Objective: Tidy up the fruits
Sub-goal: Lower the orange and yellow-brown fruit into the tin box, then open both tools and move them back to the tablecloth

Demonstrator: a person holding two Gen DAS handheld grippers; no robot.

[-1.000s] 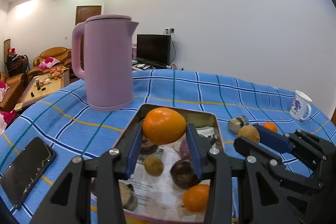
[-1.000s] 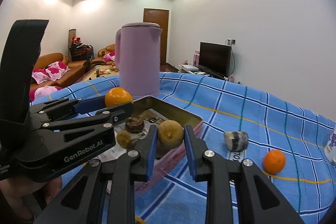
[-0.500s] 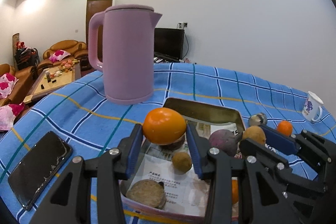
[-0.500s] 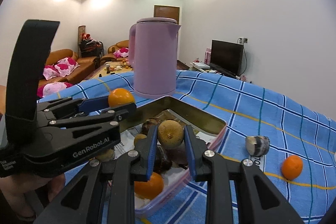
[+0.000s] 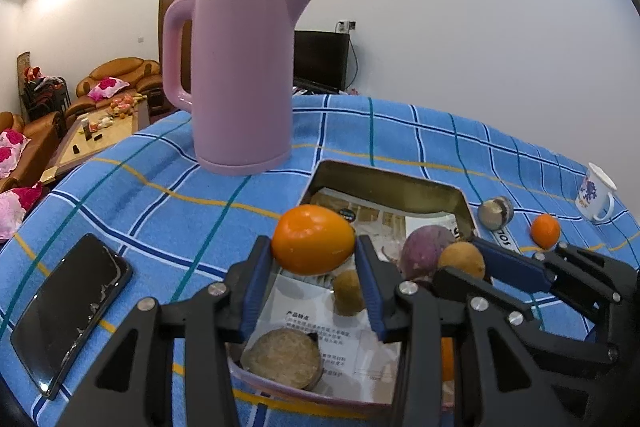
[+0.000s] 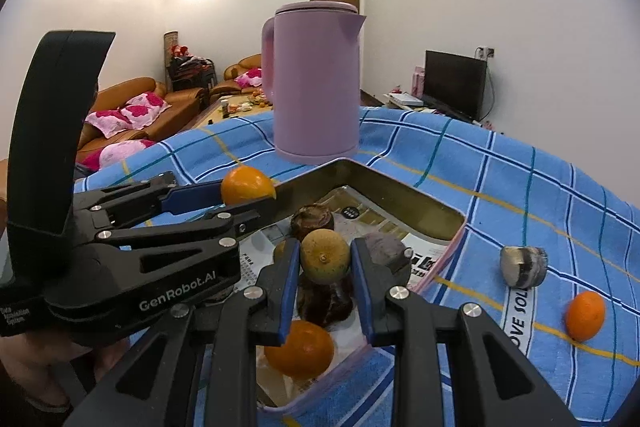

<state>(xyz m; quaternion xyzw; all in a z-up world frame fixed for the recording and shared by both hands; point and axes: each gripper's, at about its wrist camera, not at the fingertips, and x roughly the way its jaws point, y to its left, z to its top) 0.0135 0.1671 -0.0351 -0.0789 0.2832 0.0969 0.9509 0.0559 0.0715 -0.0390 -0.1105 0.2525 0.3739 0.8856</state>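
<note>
Blue checked tablecloth (image 5: 400, 131) fills mid-frame; left gripper (image 5: 314, 267) clamps an orange (image 5: 313, 239), right gripper (image 6: 325, 271) pinches a brown fruit (image 6: 325, 255), both over the tin (image 5: 384, 183) at lower centre, seemingly for dropping in

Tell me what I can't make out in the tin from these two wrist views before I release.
- Left wrist: tin's near right corner, hidden behind both grippers' black frames.
- Right wrist: dark fruit partly hidden behind the held brown fruit.
- Both views: paper liner's print, too small to read.
</note>
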